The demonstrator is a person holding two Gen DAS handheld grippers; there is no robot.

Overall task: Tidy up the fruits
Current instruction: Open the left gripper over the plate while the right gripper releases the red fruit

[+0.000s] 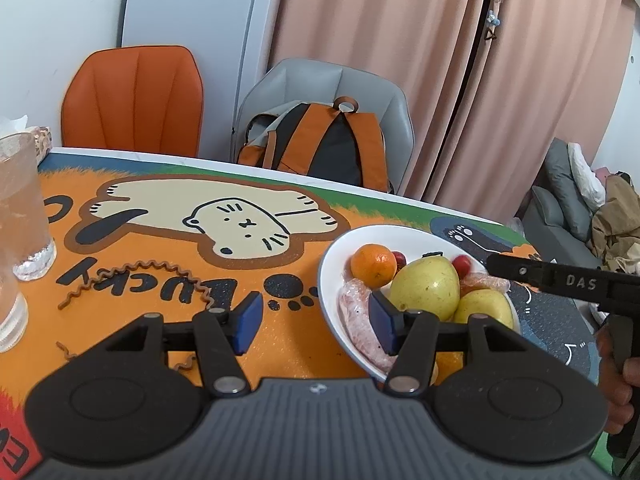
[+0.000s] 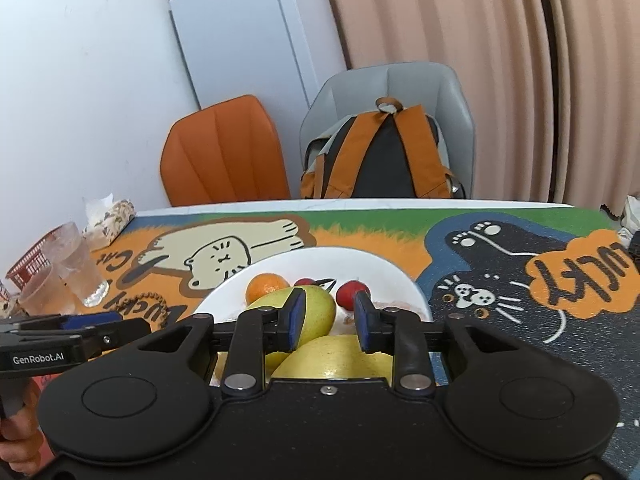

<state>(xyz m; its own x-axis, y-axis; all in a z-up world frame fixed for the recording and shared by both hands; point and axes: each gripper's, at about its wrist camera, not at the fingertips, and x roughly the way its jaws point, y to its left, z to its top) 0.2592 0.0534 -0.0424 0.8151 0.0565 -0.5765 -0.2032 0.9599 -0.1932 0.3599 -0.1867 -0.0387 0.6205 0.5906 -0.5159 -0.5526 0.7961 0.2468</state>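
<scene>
My left tool [image 1: 316, 322] hangs over the desk [image 1: 168, 312], its blue pads apart with nothing between them; the left pad sits above the orange cat mat and the right pad [image 1: 384, 322] overlaps the near left rim of the white plate [image 1: 332, 256]. At nine o'clock from that tool stands a clear glass [image 1: 24, 208], and a wavy brown strip [image 1: 132, 276] lies on the mat at about eleven o'clock.

The plate holds the fruits. An orange [image 1: 374, 264] sits at its ten o'clock side, touching a large yellow-green pear [image 1: 426, 288] in the middle. A second pear [image 1: 486, 308] lies at four o'clock from the first, touching it. Two small red fruits [image 1: 462, 264] peek out behind the pears at twelve o'clock. A pinkish item in clear wrap [image 1: 358, 320] lies along the plate's near left rim.

My right tool [image 2: 326, 318] hovers over the near part of the plate [image 2: 400, 276], its pads a narrow gap apart and gripping nothing. The left pad overlaps the pear [image 2: 316, 312], and a red fruit [image 2: 346, 294] shows just beyond the right pad. Whether the pads touch the fruit I cannot tell.

Beyond the desk, an orange chair [image 2: 224, 152] stands at eleven o'clock and a grey chair [image 2: 400, 80] carrying a backpack [image 2: 380, 160] at twelve.
</scene>
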